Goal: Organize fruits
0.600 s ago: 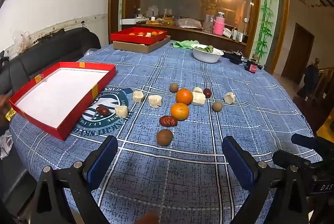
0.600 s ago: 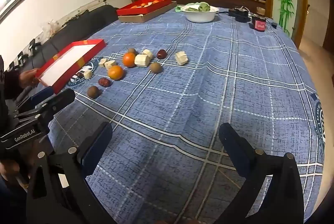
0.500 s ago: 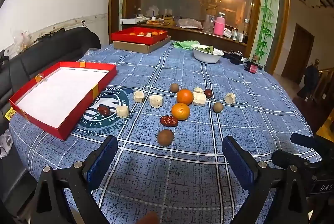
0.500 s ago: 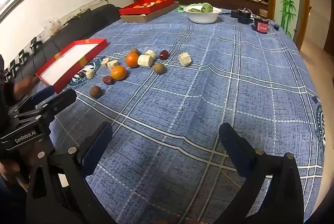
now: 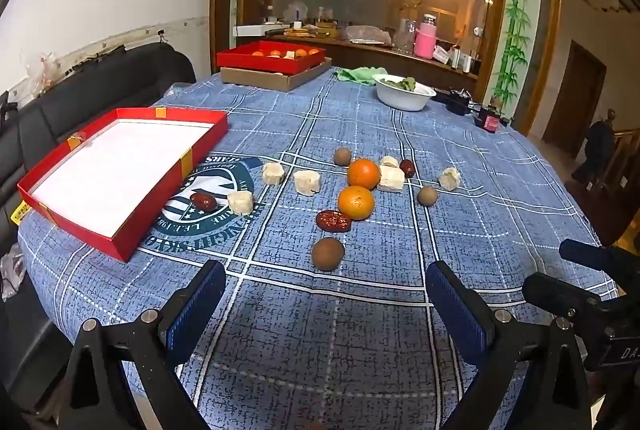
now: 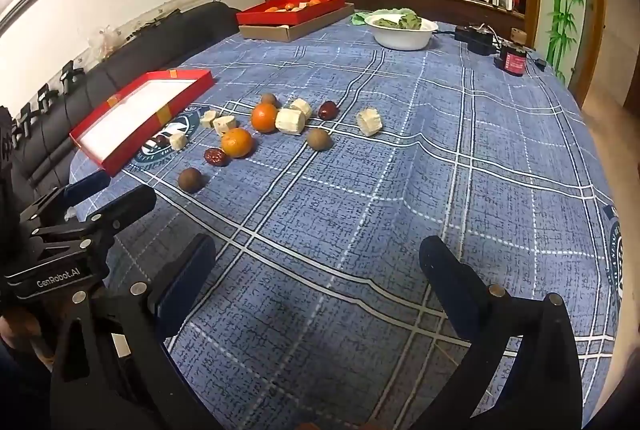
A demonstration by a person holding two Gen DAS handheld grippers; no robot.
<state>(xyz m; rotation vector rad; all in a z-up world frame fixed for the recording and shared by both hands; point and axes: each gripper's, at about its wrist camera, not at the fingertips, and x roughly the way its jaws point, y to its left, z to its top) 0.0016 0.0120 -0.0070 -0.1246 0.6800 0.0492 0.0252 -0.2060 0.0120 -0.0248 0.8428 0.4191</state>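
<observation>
Left wrist view: left gripper (image 5: 326, 304) hangs low over the tablecloth (image 5: 360, 330), fingers wide apart, nothing held, lined up w/ the nearest round brown fruit (image 5: 328, 253). Behind it, a wrinkled red date (image 5: 333, 221), two glossy oranges (image 5: 356, 202), pale chunky pieces. Empty red tray (image 5: 120, 165) waits at left, prob. the destination.

Right wrist view: right gripper (image 6: 316, 270) also spread, empty, well short of the fruit cluster; brown fruit (image 6: 190, 180) sits nearer the left gripper.
</observation>
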